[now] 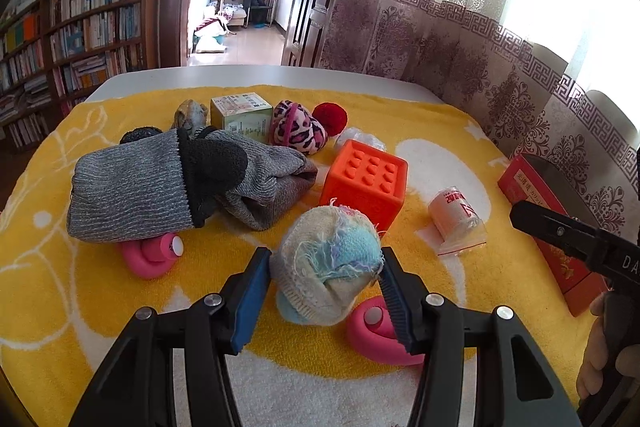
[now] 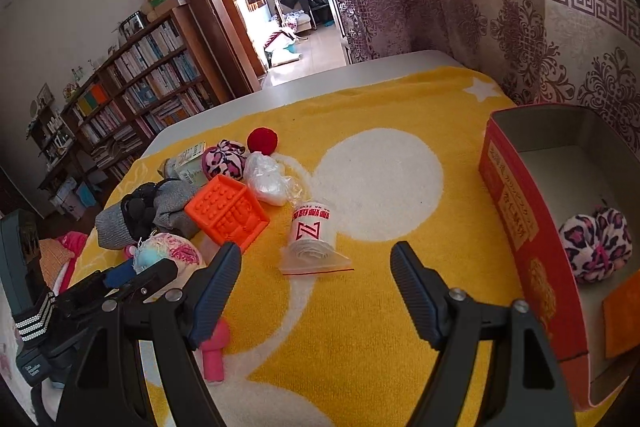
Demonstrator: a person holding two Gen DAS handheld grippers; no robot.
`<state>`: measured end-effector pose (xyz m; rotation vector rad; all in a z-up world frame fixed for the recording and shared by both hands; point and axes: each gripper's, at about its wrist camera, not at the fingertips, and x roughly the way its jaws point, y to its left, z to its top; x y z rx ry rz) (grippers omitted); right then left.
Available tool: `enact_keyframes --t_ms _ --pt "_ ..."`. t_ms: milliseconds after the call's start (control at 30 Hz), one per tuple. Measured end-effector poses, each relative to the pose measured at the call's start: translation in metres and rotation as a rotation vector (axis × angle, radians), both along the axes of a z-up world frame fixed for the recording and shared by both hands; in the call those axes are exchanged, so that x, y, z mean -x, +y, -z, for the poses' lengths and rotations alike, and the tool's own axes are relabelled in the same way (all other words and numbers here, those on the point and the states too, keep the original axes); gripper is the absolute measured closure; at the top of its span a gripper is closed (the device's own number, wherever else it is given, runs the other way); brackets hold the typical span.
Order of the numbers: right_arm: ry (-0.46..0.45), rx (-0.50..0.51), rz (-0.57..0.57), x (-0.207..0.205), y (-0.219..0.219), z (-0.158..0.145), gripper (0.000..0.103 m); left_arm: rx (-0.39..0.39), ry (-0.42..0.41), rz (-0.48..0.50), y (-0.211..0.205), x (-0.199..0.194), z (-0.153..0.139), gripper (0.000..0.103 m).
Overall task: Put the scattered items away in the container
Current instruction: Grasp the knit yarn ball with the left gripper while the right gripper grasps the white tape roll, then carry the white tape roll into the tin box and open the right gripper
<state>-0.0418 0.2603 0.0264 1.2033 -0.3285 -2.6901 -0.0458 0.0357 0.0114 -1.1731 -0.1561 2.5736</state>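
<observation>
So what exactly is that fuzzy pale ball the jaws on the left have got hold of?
It looks like a rolled-up knitted sock ball, cream with pale blue and a pink patch, frayed threads sticking out. The left gripper pinches it from both sides, over the yellow towel, just in front of the orange block.
</observation>
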Motion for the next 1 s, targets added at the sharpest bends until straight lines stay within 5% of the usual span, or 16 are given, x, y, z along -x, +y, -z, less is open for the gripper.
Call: enact_keyframes --t_ms 400,467,567,1000 --pt "-0.064 -0.072 -0.019 0.037 -0.024 0.034 0.027 -0.052 -0.087 -0.025 -0.003 0.024 0.023 0.051" --pt "-0.082 -0.099 -0.028 0.038 -0.028 0.04 0.047 -0.079 -0.099 -0.023 -0.004 0.028 0.023 0.056" --pt "-0.081 -0.13 -0.032 0.038 -0.031 0.044 0.061 -0.099 -0.099 -0.028 -0.006 0.028 0.023 0.059" --pt "0.098 -0.118 0.036 -0.009 -0.012 -0.001 0.063 -0.179 0.008 -0.042 -0.024 0.001 -0.007 0.06"
